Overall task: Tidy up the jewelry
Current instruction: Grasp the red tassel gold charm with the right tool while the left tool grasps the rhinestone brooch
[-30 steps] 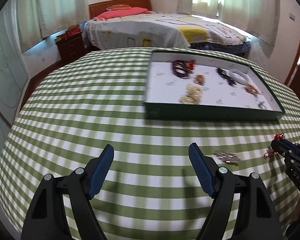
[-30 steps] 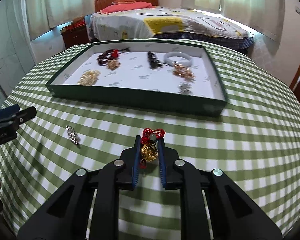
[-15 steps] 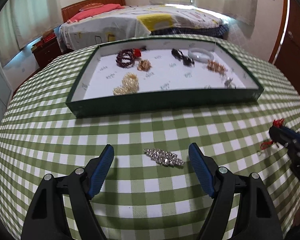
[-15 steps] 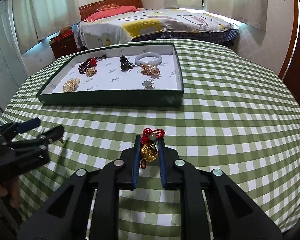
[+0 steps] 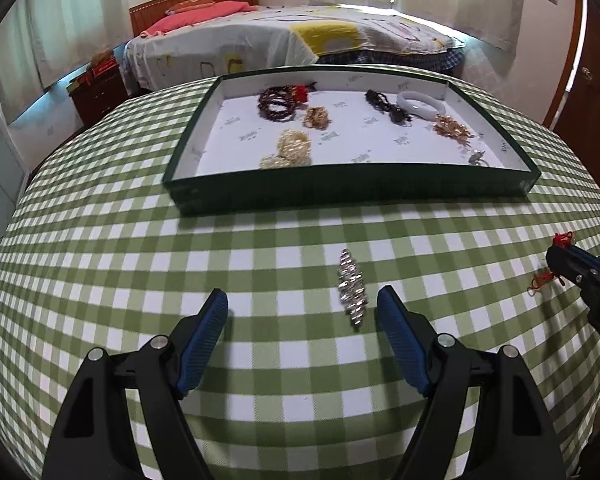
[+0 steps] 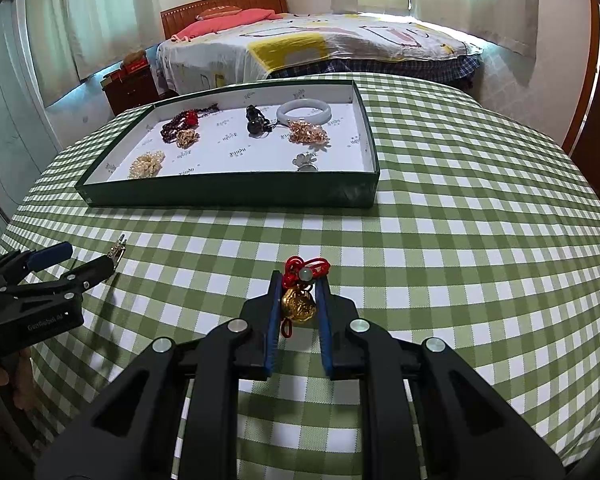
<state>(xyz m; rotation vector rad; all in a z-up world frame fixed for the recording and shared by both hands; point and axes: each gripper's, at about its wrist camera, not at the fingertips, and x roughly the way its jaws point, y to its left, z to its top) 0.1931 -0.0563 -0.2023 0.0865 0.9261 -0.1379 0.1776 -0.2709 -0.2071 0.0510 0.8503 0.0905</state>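
Note:
A silver rhinestone piece lies on the green checked cloth, between my left gripper's fingers and close to the right one. My left gripper is open and touches nothing. In the right wrist view the left gripper sits at the left edge with the silver piece at its tips. My right gripper is shut on a gold pendant with a red knotted cord. In the left wrist view the right gripper shows at the far right, red cord hanging from it.
A dark green tray with a white lining stands further back on the table. It holds a white bangle, dark beads and several gold pieces. Beyond the round table are a bed and a nightstand.
My left gripper swung toward the silver piece, which went from beyond its right finger to between the fingers. The right gripper drifted sideways, still holding the pendant.

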